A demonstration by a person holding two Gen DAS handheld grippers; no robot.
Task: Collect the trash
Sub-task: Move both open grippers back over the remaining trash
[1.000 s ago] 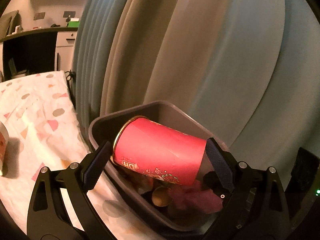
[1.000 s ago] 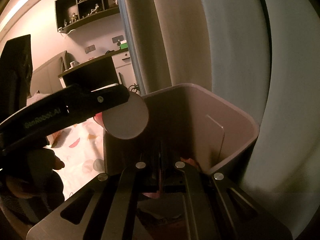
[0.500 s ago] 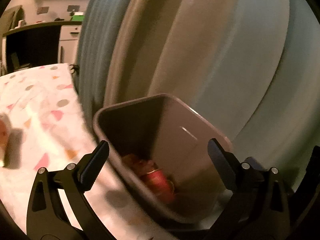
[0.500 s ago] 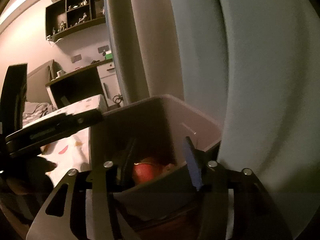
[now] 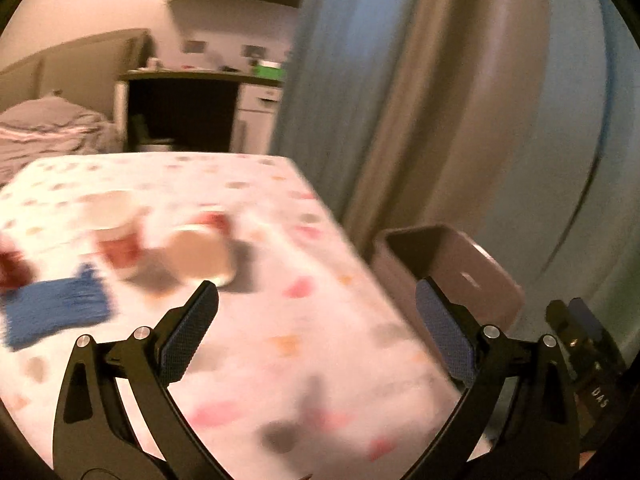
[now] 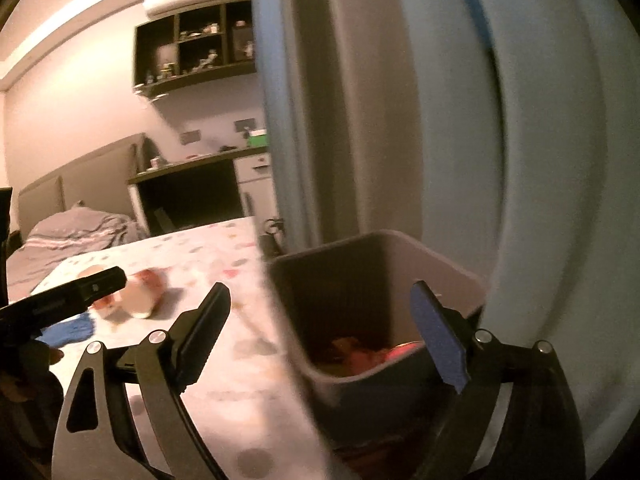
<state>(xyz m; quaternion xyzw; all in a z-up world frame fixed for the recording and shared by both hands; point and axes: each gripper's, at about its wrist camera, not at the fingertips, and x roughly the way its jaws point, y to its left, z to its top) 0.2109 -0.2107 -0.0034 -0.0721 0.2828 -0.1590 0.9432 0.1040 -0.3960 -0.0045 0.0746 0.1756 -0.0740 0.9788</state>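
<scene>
A grey trash bin (image 6: 448, 264) stands beside the table's right edge, also in the left wrist view (image 5: 492, 276). Red and pink trash (image 6: 372, 356) lies inside it. My left gripper (image 5: 316, 320) is open and empty above the table, left of the bin; it also shows at the left of the right wrist view (image 6: 72, 292). My right gripper (image 6: 320, 320) is open and empty, just before the bin's near rim. Blurred paper cups (image 5: 200, 256) lie on the table ahead of the left gripper, also in the right wrist view (image 6: 140, 292).
The table carries a white cloth with coloured spots (image 5: 280, 360). A blue cloth (image 5: 56, 312) and a dark red item (image 5: 12, 268) lie at its left. Curtains (image 5: 440, 100) hang behind the bin. A bed (image 6: 72, 232) and a desk (image 6: 192, 192) stand further back.
The left gripper opened and dropped the red cup into the bin, then swung left over the table. The right gripper opened, let go of the bin and pulled back.
</scene>
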